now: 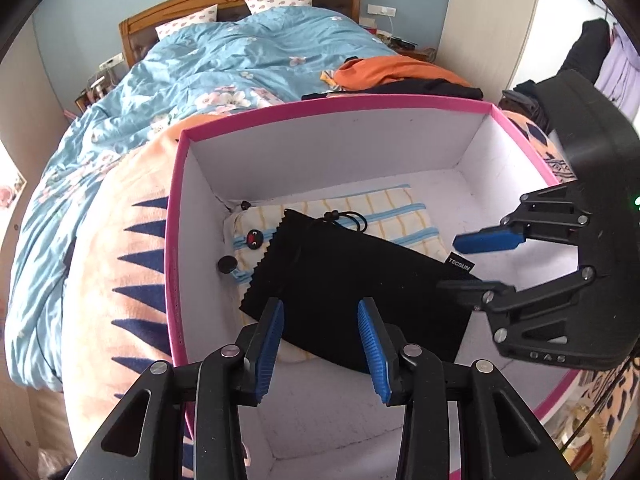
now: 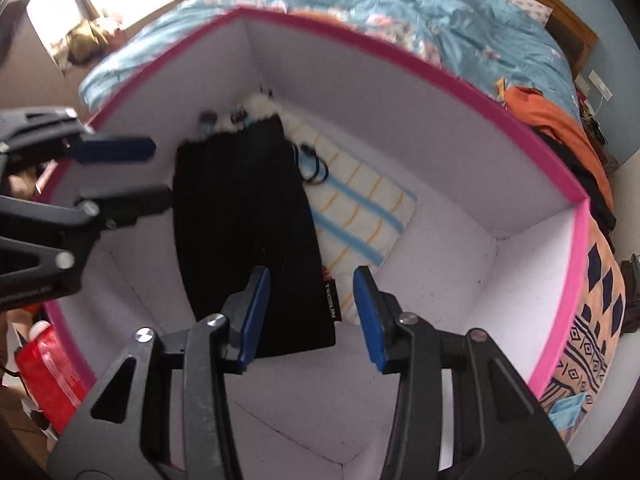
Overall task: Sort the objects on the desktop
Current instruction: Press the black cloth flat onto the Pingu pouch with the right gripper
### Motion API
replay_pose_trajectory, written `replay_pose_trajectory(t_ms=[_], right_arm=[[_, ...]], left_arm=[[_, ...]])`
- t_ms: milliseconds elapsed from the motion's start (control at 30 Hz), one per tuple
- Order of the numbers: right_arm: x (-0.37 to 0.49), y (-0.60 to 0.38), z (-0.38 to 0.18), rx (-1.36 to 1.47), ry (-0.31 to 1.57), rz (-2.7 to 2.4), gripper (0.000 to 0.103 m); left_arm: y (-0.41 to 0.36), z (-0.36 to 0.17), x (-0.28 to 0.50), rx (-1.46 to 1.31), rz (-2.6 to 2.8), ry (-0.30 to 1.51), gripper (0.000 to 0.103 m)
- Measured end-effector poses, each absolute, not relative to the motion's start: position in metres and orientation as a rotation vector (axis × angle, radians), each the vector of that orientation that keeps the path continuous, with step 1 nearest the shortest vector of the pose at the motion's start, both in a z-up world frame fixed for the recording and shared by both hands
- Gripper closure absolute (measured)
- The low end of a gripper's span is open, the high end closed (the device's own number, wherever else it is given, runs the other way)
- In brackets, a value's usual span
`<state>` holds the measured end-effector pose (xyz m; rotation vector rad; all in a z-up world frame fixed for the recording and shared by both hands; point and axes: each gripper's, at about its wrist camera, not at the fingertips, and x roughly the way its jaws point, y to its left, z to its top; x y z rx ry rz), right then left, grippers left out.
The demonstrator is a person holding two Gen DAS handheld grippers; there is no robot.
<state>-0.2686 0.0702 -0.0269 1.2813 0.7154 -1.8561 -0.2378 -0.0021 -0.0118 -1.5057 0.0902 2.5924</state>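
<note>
A pink-rimmed white box (image 1: pixel 176 216) (image 2: pixel 400 60) stands on the bed. Inside it a black drawstring pouch (image 1: pixel 360 280) (image 2: pixel 240 220) lies on a white towel with yellow and blue stripes (image 1: pixel 396 208) (image 2: pixel 360 216). My left gripper (image 1: pixel 322 344) is open and empty just above the pouch's near edge; it also shows in the right wrist view (image 2: pixel 120 176). My right gripper (image 2: pixel 310 316) is open and empty above the pouch's labelled end; it also shows in the left wrist view (image 1: pixel 464 264).
The box rests on an orange blanket with navy patterns (image 1: pixel 132 248). A blue floral duvet (image 1: pixel 200 64) and orange clothing (image 1: pixel 400 68) lie behind it. A red object (image 2: pixel 48 368) sits outside the box at lower left of the right wrist view.
</note>
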Motion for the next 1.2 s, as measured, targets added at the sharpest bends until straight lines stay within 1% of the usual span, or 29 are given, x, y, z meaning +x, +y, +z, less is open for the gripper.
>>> replay_pose_trajectory(t_ms=[100, 167, 200, 233, 267, 300, 367, 467, 533, 633, 700, 800, 867, 933, 967, 1167, 1200], right_arm=[[-0.271, 0.065, -0.037, 1.335, 0.767, -1.800, 0.062], [-0.270, 0.063, -0.044, 1.361, 0.811, -1.778, 0.072], [-0.268, 0.061, -0.048, 1.362, 0.847, -1.761, 0.083], [-0.265, 0.060, -0.050, 1.358, 0.883, -1.756, 0.089], [-0.262, 0.058, -0.051, 1.335, 0.926, -1.758, 0.094], [-0.259, 0.057, -0.050, 1.305, 0.958, -1.771, 0.097], [-0.256, 0.057, -0.044, 1.236, 1.011, -1.832, 0.098], [-0.259, 0.057, -0.029, 1.155, 0.992, -1.911, 0.098], [-0.262, 0.053, -0.022, 1.087, 1.016, -1.973, 0.098], [-0.270, 0.046, -0.021, 1.068, 1.023, -2.018, 0.098], [-0.274, 0.044, -0.025, 1.067, 1.063, -2.045, 0.098], [-0.278, 0.043, -0.028, 1.080, 1.044, -2.073, 0.096], [-0.281, 0.044, -0.023, 1.090, 1.025, -2.091, 0.087], [-0.278, 0.045, -0.011, 1.050, 0.980, -2.136, 0.060], [-0.276, 0.047, -0.005, 1.042, 0.945, -2.150, 0.057], [-0.262, 0.065, 0.019, 1.047, 0.700, -2.123, 0.056], [-0.256, 0.068, 0.020, 1.053, 0.657, -2.106, 0.056]], left_arm=[[-0.002, -0.012, -0.238, -1.499, 2.603, 0.097, 0.064], [-0.002, -0.012, -0.238, -1.493, 2.608, 0.097, 0.064], [-0.002, -0.012, -0.238, -1.493, 2.610, 0.099, 0.064], [-0.002, -0.012, -0.238, -1.493, 2.612, 0.098, 0.064], [-0.003, -0.012, -0.238, -1.491, 2.612, 0.098, 0.064], [-0.003, -0.012, -0.238, -1.488, 2.612, 0.095, 0.064], [-0.005, -0.012, -0.238, -1.484, 2.615, 0.076, 0.064], [-0.009, -0.011, -0.238, -1.468, 2.621, 0.048, 0.064], [-0.009, -0.011, -0.238, -1.464, 2.625, 0.037, 0.064], [-0.008, -0.011, -0.237, -1.463, 2.627, 0.040, 0.064], [-0.008, -0.010, -0.235, -1.459, 2.622, 0.031, 0.064], [-0.011, -0.009, -0.231, -1.451, 2.610, 0.005, 0.064], [-0.012, -0.008, -0.228, -1.445, 2.600, -0.009, 0.064], [-0.013, -0.008, -0.226, -1.434, 2.600, -0.018, 0.064], [-0.013, -0.007, -0.224, -1.425, 2.598, -0.025, 0.064], [-0.011, 0.002, -0.211, -1.363, 2.565, -0.081, 0.063], [-0.010, 0.002, -0.209, -1.361, 2.566, -0.085, 0.058]])
